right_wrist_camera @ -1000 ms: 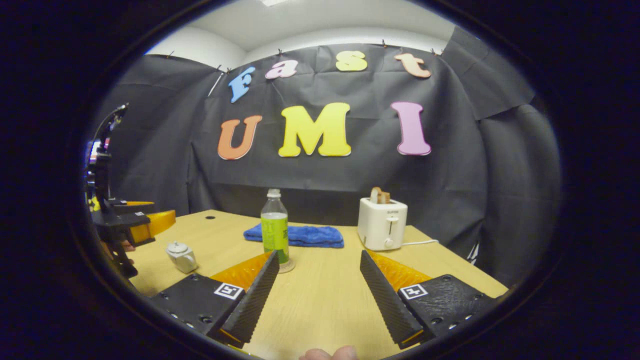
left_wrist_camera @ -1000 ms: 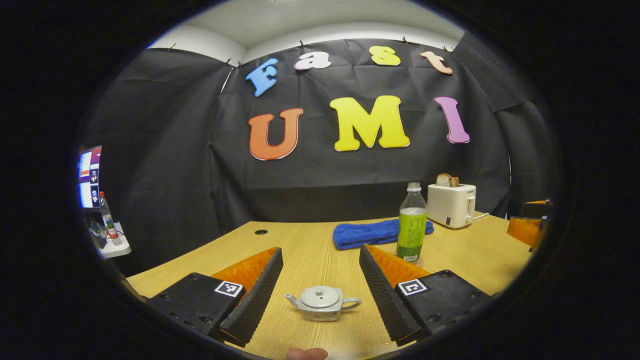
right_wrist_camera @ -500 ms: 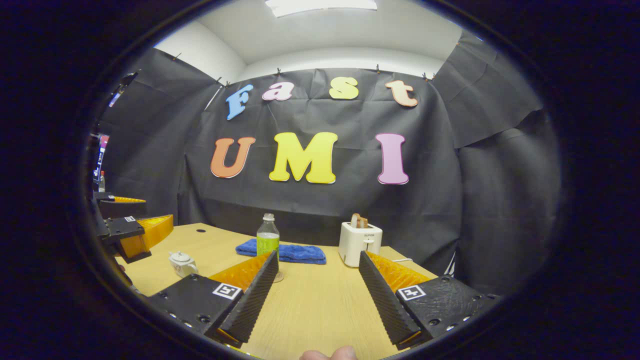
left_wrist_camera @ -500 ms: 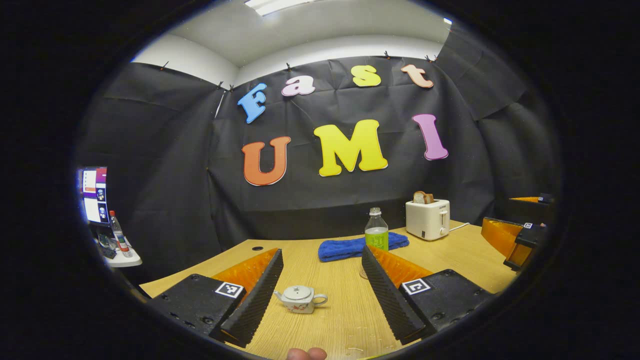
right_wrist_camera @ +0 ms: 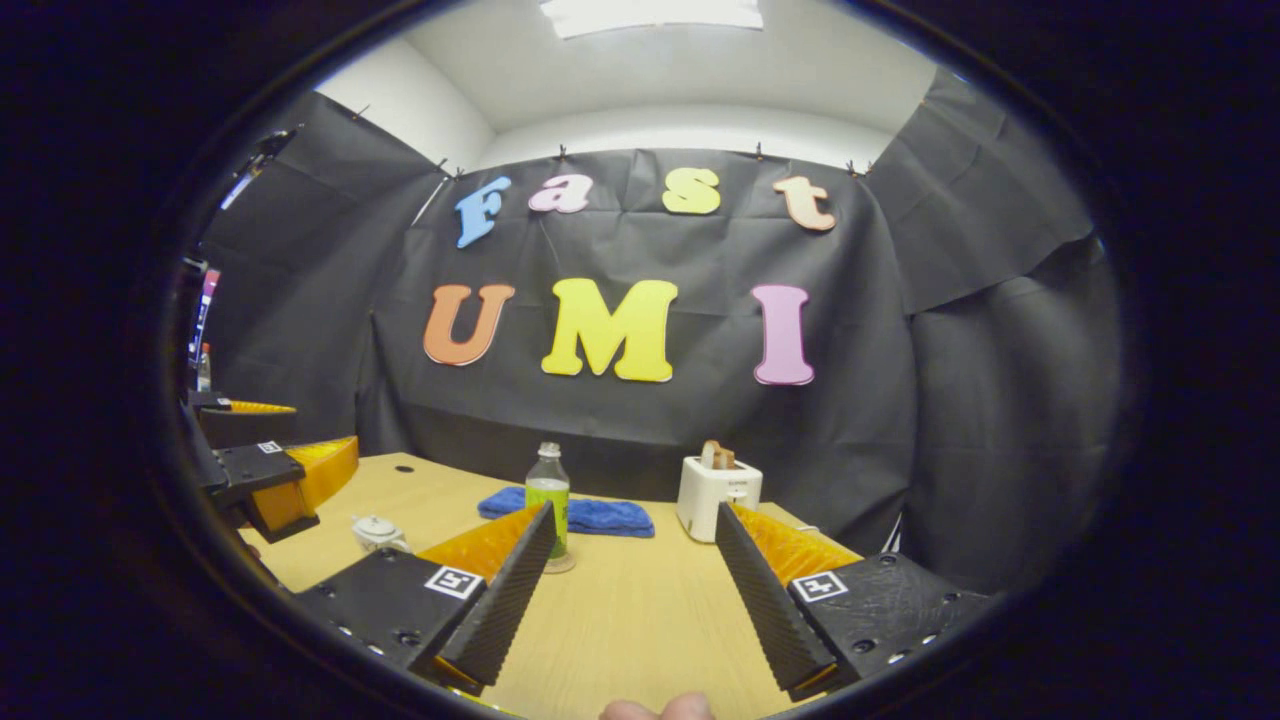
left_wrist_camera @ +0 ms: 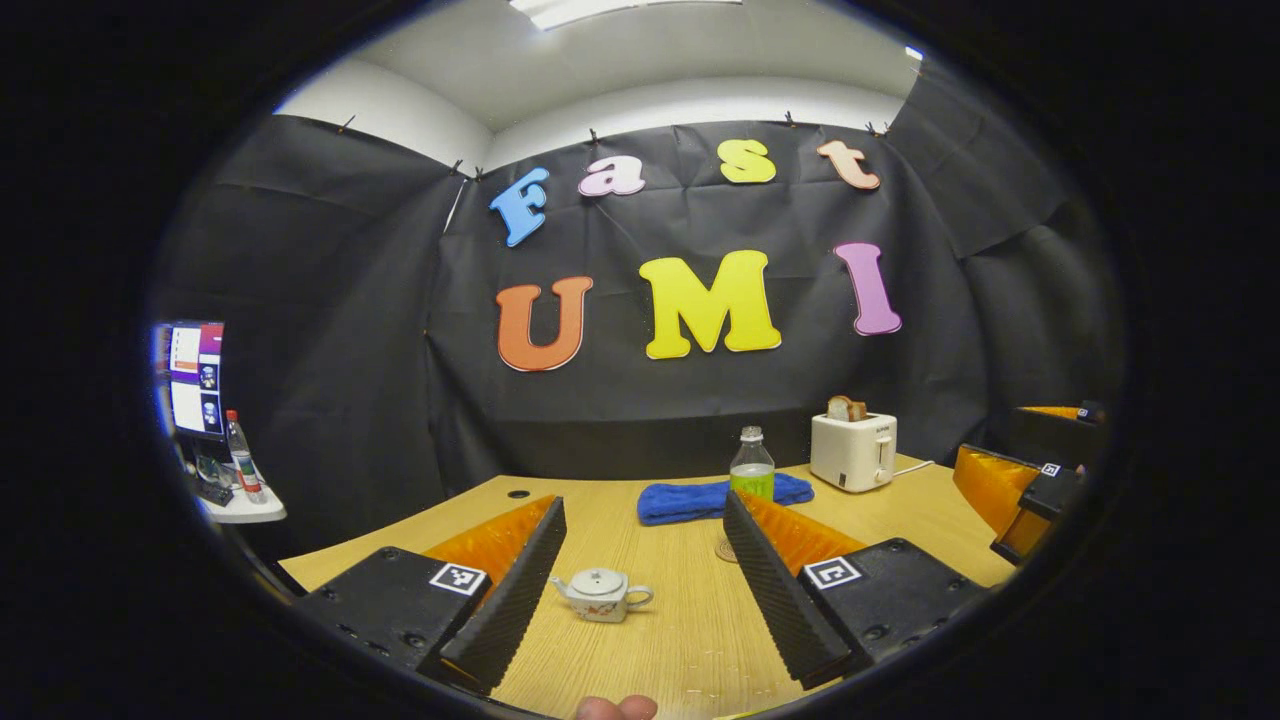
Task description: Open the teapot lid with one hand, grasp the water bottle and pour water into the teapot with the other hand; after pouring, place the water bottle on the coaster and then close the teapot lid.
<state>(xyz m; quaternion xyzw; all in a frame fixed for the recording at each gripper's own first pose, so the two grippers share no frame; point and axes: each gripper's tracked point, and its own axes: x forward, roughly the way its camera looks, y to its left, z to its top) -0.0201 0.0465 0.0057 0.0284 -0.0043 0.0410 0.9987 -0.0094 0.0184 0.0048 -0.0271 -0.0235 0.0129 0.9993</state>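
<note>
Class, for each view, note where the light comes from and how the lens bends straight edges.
Left gripper view: ceiling light panel above; the wooden table's far edge curves. Right gripper view: bright ceiling panel glares white; the black cloth wall bows outward.

Left tongs (left_wrist_camera: pixel 640 590): ridged wedge fingers, square tag markers, screws.

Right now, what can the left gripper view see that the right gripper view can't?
Left gripper view: a white shelf off the table, and the right gripper, open, at its right edge. Right gripper view: the left gripper, open, at its left edge. Both: the teapot with its lid on, the bottle on the coaster, the towel, the toaster and the table.
</note>
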